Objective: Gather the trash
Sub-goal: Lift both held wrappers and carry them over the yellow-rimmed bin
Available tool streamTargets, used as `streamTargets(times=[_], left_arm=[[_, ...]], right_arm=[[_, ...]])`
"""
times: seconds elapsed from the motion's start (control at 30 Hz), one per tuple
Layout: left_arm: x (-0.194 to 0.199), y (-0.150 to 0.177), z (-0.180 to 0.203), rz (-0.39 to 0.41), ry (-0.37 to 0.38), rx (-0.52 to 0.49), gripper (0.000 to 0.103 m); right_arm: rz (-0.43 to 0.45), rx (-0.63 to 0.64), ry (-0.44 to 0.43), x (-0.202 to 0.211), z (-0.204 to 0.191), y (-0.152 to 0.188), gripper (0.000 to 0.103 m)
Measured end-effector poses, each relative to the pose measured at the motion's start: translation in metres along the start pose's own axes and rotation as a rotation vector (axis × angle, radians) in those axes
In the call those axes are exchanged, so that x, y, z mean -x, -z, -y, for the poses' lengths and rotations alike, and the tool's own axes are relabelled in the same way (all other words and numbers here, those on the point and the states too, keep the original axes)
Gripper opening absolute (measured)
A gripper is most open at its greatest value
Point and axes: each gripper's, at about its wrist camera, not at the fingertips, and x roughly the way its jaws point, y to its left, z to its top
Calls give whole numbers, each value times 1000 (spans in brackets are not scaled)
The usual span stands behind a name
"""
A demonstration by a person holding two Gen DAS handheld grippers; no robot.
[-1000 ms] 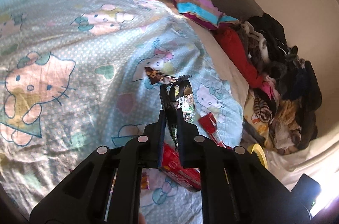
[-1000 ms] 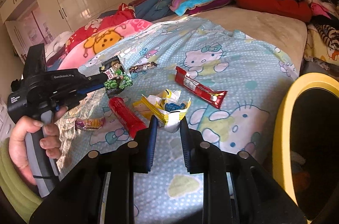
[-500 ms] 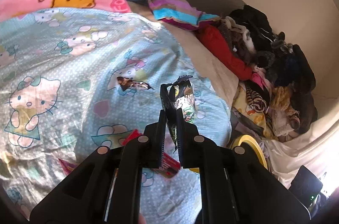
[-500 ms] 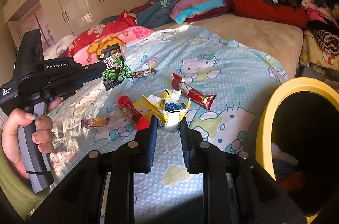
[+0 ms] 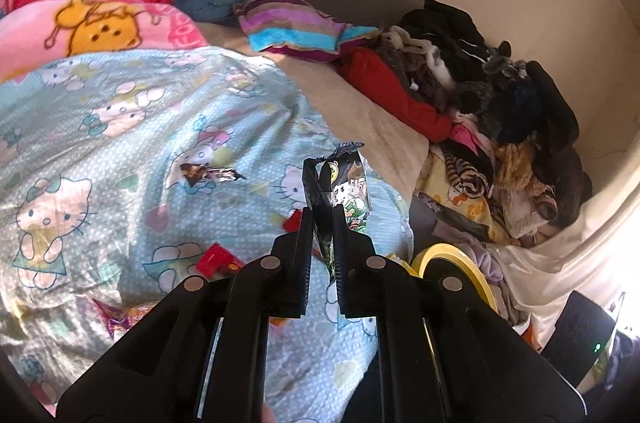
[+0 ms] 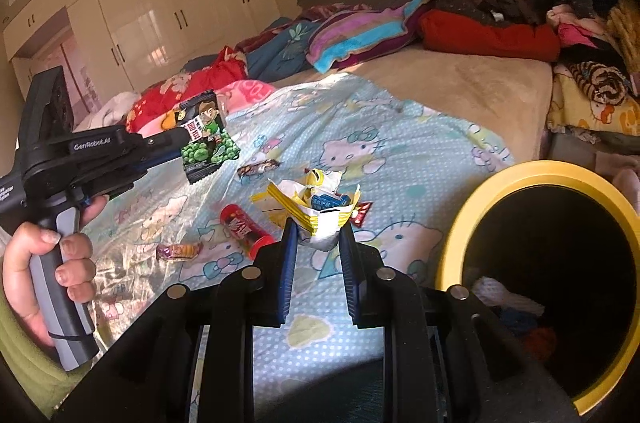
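Note:
My left gripper [image 5: 323,213] is shut on a black and green snack packet [image 5: 347,189] and holds it in the air above the bed; it also shows in the right wrist view [image 6: 206,139]. My right gripper [image 6: 318,229] is shut on a crumpled yellow and white wrapper [image 6: 316,209], lifted beside the yellow-rimmed trash bin [image 6: 520,179]. The bin rim also shows in the left wrist view [image 5: 452,257]. On the Hello Kitty sheet [image 6: 400,143] lie a red tube [image 6: 244,229], a dark candy wrapper [image 6: 258,167], a red bar [image 6: 362,213] and a small pink wrapper [image 6: 178,251].
A pile of clothes [image 5: 500,95] lies along the far right side of the bed. A striped pillow [image 5: 296,27] and pink and red blankets [image 5: 92,23] lie at the head. White wardrobes [image 6: 160,19] stand behind. The bin holds some trash [image 6: 508,307].
My left gripper has risen and swung right toward the bin with the snack packet. My right gripper has moved closer to the bin with its wrapper.

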Motion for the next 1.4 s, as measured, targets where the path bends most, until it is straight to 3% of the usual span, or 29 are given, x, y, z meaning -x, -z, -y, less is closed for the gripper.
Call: streamTargets(times=[0.67,1.4], left_arm=[[2,16,54,-5,36,-162,5],[-7,41,102,-46,101,-275,5]], right_arm=[[81,-79,68,39,45,-7,21],[133,-143,151,67,87,-9,21]])
